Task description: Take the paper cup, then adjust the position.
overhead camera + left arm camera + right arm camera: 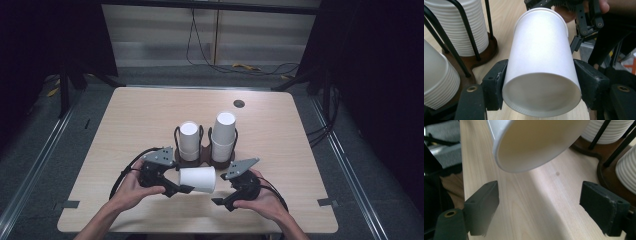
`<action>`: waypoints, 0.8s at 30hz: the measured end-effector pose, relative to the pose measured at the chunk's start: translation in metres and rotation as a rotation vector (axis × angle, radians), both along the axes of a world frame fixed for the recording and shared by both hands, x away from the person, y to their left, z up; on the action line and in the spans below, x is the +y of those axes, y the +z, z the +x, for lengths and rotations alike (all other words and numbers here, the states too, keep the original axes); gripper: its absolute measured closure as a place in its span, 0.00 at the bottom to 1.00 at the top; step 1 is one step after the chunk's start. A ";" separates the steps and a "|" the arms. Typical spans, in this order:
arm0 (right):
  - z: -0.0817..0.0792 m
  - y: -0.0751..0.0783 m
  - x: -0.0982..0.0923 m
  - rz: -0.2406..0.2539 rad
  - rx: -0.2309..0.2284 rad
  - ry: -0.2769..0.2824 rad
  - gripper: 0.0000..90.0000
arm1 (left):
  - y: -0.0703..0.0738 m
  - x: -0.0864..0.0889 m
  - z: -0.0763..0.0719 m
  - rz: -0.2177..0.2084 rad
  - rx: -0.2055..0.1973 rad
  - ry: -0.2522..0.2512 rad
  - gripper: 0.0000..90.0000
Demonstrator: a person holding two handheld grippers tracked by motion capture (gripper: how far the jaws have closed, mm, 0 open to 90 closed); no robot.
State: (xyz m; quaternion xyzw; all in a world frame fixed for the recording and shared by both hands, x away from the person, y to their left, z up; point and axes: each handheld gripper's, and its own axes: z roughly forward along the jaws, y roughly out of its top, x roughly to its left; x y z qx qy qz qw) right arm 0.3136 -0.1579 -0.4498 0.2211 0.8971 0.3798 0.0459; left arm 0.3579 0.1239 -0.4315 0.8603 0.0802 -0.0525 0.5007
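Your left gripper (181, 189), just left of centre in the lower part of the high view, holds a single white paper cup (198, 179) lying on its side, base toward the gripper and open mouth pointing to the right of the frame. In the left gripper view the two black pads press on opposite flanks of the cup (541, 72) near its base; the base fills the lower centre of that frame and the rim lies at the top centre.

Your right gripper (218, 202), lower right of centre in the high view, has its jaws standing wide with nothing between them. Its tips are just beside the mouth of the cup, apart from it. In the right gripper view the two pads sit at the lower left and lower right, with bare wooden table (534, 215) between them and the cup's open rim (506, 157) above them in the upper centre.

Behind the cup, at the centre of the high view, stands a dark wire cup holder (205, 159) on a brown base. It carries two upright stacks of white cups: a shorter stack (189, 141) on the left and a taller stack (223, 136) on the right. Both stacks appear at the left edge of the left gripper view, and at the upper right of the right gripper view.
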 end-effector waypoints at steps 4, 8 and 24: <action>0.000 0.001 -0.004 0.050 -0.012 -0.002 0.17 | -0.001 0.003 0.000 -0.023 0.004 0.012 0.36; -0.002 0.003 -0.009 0.133 -0.037 -0.004 0.16 | -0.003 0.005 0.001 -0.052 0.017 0.012 0.36; -0.006 0.011 -0.015 0.297 -0.088 -0.009 0.15 | -0.004 0.003 -0.003 -0.114 0.019 0.004 0.36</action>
